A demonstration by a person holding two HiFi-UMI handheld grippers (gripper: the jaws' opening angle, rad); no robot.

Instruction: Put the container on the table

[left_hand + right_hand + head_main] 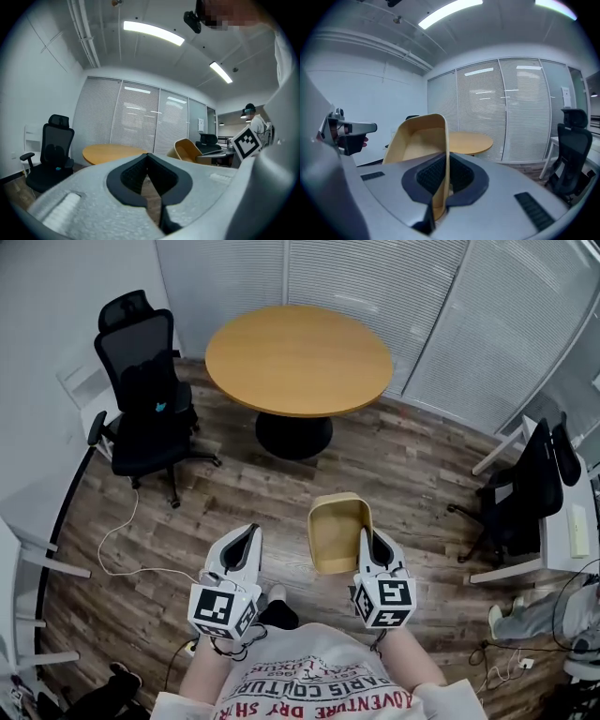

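Since right gripper (369, 545) has its fingers clamped on one thin side wall of the tan container (339, 532), which hangs in air over the wood floor (412, 474), well short of the round table (298, 360), step in hand looks like the carry, prob. early in task. Grip is a one-wall pinch, so judgement: move fwd smooth, no swing, keep container level. Bring it over the table top well inside the rim, lower till base sits flat, only then let go. Thin wall could flex or slip in the pads if jerked. Left gripper (249, 542) is just beside, apart from the container, fingers tip-to-tip w/ nothing between. It could steady the other wall if needed. Office chair (145, 390) stands off to the left, not in the way.

Hard to make out: container underside and near end are hidden behind right gripper in head view, and how deep the wall sits in the fingers is unclear. Inside looks empty as far as it shows. Hands are hidden under the marker cubes (223, 607). Table foot is mostly covered by its top.
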